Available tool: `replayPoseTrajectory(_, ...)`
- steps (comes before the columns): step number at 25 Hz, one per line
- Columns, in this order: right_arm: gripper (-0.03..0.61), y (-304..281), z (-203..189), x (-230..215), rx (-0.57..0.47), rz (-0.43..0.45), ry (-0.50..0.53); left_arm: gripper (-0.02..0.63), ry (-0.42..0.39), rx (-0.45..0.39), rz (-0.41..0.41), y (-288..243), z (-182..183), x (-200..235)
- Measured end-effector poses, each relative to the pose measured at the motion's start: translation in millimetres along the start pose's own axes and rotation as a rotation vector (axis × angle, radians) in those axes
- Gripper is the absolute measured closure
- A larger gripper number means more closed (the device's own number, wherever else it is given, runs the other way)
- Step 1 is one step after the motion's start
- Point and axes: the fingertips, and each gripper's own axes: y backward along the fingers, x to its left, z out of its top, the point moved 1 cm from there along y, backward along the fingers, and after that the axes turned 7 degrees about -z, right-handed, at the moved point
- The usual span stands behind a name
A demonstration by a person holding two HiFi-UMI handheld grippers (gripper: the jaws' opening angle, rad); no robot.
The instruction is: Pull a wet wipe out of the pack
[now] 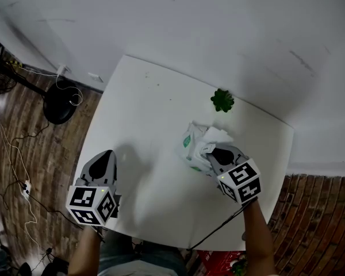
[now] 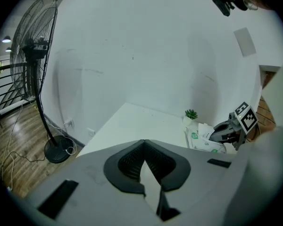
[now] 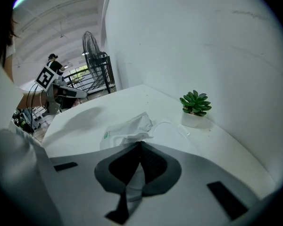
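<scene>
1. The white desk [image 1: 144,125] carries everything. The left claw [image 1: 103,160] hangs over its near corner with jaws together and nothing between them, well apart from the pack. Nothing presses the pack down, so I think it may rise or slide together with the wipe.
2. The pack [image 1: 191,145] lies just under and in front of the tip of the right claw [image 1: 211,156]. It is crumpled and its top is open. It probably holds more wipes, but how many are inside I cannot see.
3. The wet wipe [image 1: 215,135] stands out of the pack's opening as a white bunch, directly at the right claw's tip. The jaws appear closed on its edge. The bite looks small, so the damp sheet may slip out or tear. A second wipe could also follow the first one.
4. The small pot [image 3: 192,119] stands beyond the right claw, slightly to its right, apart from the pack. It holds a green plant [image 3: 195,102]. A pull swung forward could knock it over.
</scene>
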Motion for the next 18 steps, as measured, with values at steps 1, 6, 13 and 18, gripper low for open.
replayPoseTrajectory(1,0.578,1,0,0,-0.001,0.001,0.000,0.614,0.000,0.000,-0.001,0,0,-1)
replayPoseTrajectory(6,0.577,2,-1,2,0.021,0.002,0.036,0.614,0.002,0.001,-0.004,-1,-1,-3)
replayPoseTrajectory(13,0.545,16,3,2,-0.009,-0.004,-0.014,0.614,0.020,0.009,-0.028,-4,-7,-6)
replayPoseTrajectory(18,0.535,38,0,1,-0.045,-0.014,-0.135,0.614,-0.002,0.028,-0.081,-11,-9,-12)
